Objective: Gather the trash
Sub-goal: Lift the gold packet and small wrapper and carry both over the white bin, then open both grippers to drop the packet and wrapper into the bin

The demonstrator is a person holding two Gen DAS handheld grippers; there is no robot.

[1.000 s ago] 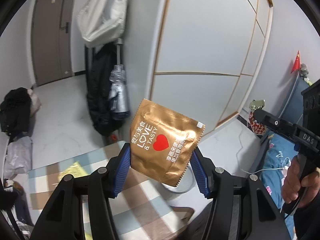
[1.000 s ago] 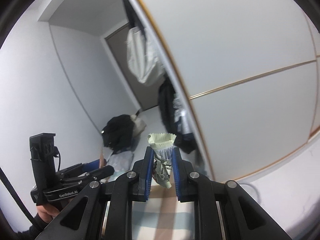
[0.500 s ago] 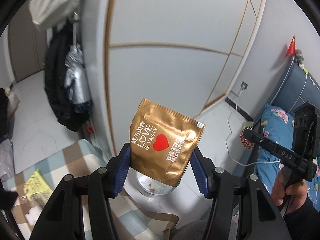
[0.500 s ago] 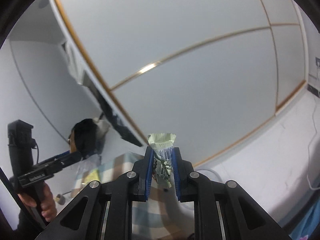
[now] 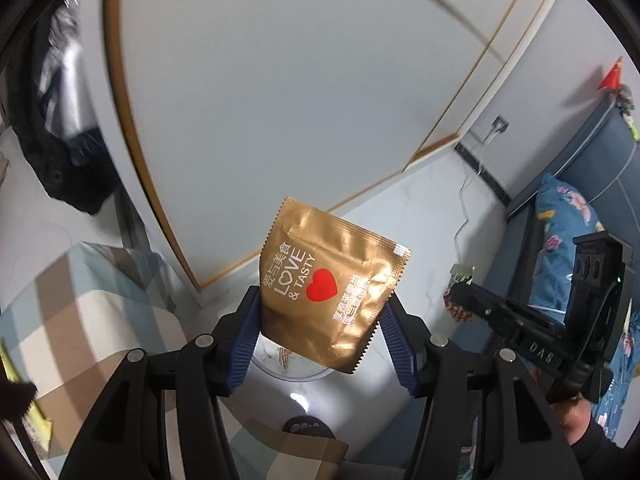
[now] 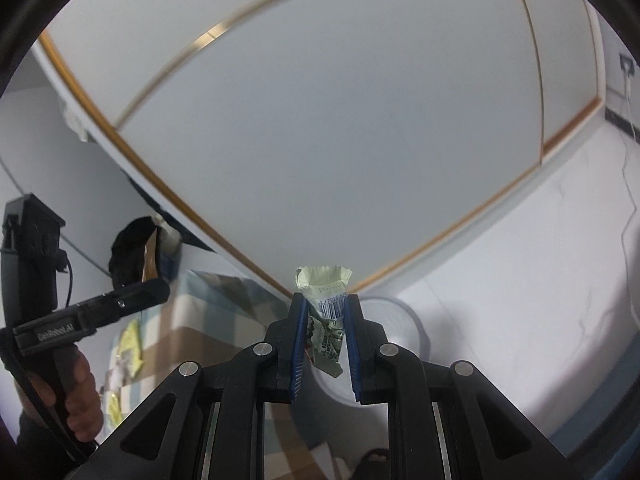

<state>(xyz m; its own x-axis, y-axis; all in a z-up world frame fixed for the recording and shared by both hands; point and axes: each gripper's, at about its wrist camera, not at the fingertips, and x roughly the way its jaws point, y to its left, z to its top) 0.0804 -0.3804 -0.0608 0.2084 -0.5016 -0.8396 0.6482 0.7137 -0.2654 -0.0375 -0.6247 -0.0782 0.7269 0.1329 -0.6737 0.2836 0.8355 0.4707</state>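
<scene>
My left gripper (image 5: pixel 320 316) is shut on a gold snack packet (image 5: pixel 332 284) with a red heart, held upright above a clear round bin (image 5: pixel 288 364) on the floor. In the right wrist view my right gripper (image 6: pixel 325 312) is shut on a crumpled pale green wrapper (image 6: pixel 325 300) with a barcode. It hangs just left of the same clear bin (image 6: pixel 394 324). The right gripper also shows at the right of the left wrist view (image 5: pixel 472 296), and the left gripper (image 6: pixel 156 292) at the left of the right wrist view, with the gold packet (image 6: pixel 150 258) edge-on.
A checked cloth surface (image 5: pixel 92 320) lies left of the bin, with yellow-green wrappers (image 6: pixel 130 344) on it. White wardrobe doors (image 5: pixel 280 100) with gold trim stand behind. A bed with floral blue bedding (image 5: pixel 568 220) is at the right; dark coats (image 5: pixel 60 128) hang at the left.
Both grippers have dropped and tilted downward, swinging right away from the doorway toward the wardrobe and floor. The clear bin has come into view below them. Both wrappers stay gripped.
</scene>
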